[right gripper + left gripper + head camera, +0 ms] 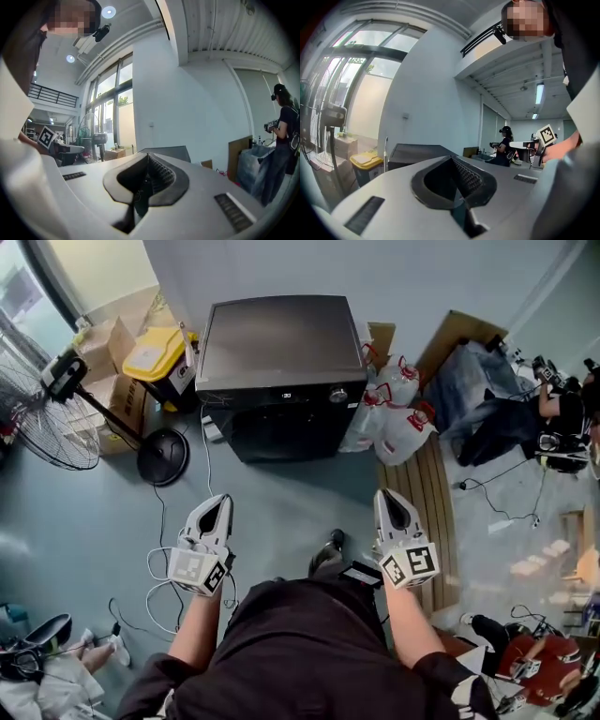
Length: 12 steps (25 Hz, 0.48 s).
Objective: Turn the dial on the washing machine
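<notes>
Just beside washing machine (277, 343): yellow-lidded bin (159, 352), closed; bags (398, 409) opposite.

The left gripper (218, 509) and the right gripper (391, 502) are held out side by side before the body, well apart, tips pointed forward. Both pairs of jaws are pressed together, nothing between them. The left forearm (197, 629) and right forearm (412, 622) are bare.

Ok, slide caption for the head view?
Shut, empty left gripper and right gripper held short of the dial on the washing machine.
</notes>
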Motion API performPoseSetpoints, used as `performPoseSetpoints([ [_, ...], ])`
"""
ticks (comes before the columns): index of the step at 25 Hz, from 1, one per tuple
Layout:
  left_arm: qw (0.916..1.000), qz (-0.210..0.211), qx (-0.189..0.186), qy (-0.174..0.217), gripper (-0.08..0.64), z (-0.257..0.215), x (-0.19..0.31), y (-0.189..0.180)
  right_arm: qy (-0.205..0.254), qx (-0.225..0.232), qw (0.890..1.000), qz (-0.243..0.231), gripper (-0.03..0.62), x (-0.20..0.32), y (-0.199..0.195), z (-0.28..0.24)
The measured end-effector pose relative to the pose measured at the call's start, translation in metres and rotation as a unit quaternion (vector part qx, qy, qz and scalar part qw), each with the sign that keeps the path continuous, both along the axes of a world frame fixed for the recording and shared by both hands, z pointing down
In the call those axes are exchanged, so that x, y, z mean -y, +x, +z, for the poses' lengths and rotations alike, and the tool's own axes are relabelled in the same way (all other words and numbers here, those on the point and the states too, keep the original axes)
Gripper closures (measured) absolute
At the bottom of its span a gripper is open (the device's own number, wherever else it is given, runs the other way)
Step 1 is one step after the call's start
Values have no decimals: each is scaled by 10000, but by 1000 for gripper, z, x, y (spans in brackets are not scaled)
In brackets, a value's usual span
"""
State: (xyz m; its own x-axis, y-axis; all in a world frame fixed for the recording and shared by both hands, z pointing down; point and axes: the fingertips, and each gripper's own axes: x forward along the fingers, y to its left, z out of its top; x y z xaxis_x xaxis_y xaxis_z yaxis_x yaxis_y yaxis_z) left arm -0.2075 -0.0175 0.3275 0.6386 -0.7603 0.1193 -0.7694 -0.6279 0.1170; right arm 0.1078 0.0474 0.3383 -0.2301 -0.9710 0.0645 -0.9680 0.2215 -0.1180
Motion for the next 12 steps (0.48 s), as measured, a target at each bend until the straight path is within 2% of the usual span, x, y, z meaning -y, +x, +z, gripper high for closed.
performPoseSetpoints([
  [4, 9998, 22, 186, 40, 545, 7, -25, -33, -103, -7, 9999, -64, 571, -20, -45, 7],
  [8, 9999, 122, 51, -81, 545, 21, -47, -57, -206, -25, 9997, -104, 571, -36, -78, 6],
  [12, 9999, 29, -84, -118, 546, 31, -56, -59, -278, -146, 9994, -132, 571, -43, -86, 6],
])
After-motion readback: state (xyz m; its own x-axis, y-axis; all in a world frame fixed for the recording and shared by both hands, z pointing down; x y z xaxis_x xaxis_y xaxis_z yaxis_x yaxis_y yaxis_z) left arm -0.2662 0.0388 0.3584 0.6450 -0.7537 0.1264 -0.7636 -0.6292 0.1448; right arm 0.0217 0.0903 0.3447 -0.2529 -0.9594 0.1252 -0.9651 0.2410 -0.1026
